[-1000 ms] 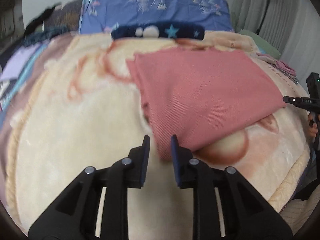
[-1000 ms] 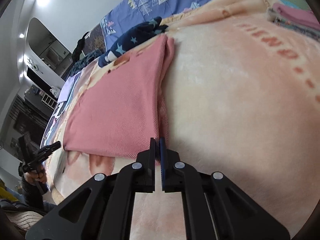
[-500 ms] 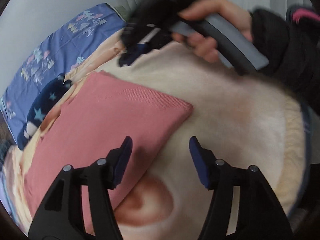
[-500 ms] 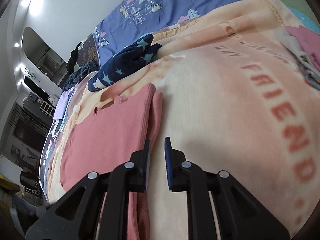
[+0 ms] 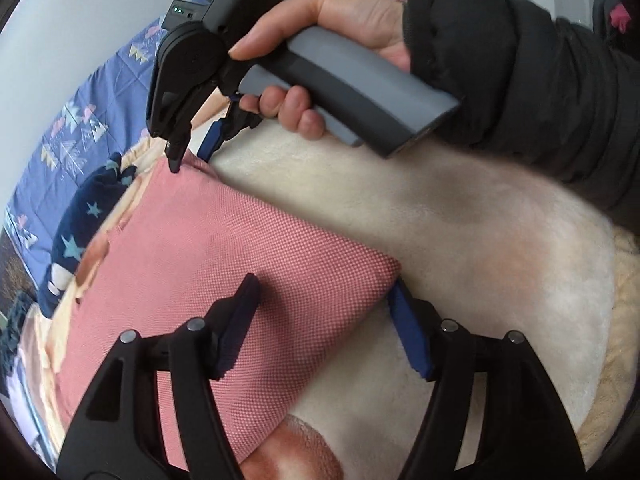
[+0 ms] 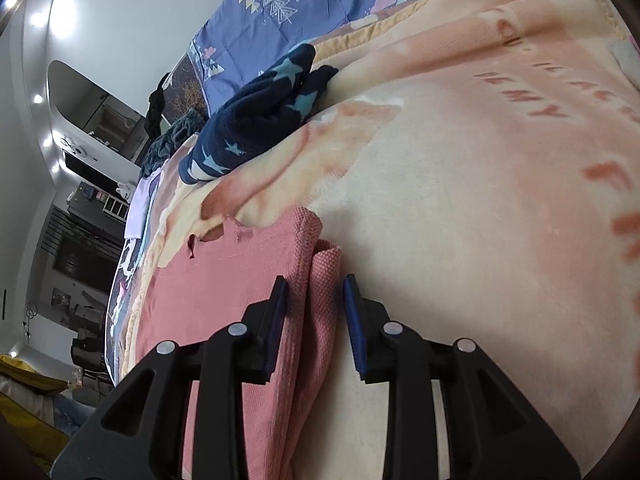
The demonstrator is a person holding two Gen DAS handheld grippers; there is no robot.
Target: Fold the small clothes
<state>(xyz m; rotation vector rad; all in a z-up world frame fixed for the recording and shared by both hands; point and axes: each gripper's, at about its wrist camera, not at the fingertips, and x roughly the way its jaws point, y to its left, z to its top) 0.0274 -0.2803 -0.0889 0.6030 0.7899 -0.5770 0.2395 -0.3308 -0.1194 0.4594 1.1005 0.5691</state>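
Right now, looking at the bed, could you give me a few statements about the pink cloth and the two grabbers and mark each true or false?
1. The folded pink garment lies on a cream blanket. True.
2. The left gripper is clamped shut on a sock. False: its jaws are opening, straddling the garment's corner.
3. A navy star-patterned fleece lies beyond the garment. True.
4. The right gripper is empty above bare blanket. False: the garment's folded edge sits between its opening jaws.
5. The hand holding the right gripper wears a white glove. False: bare hand, black sleeve.
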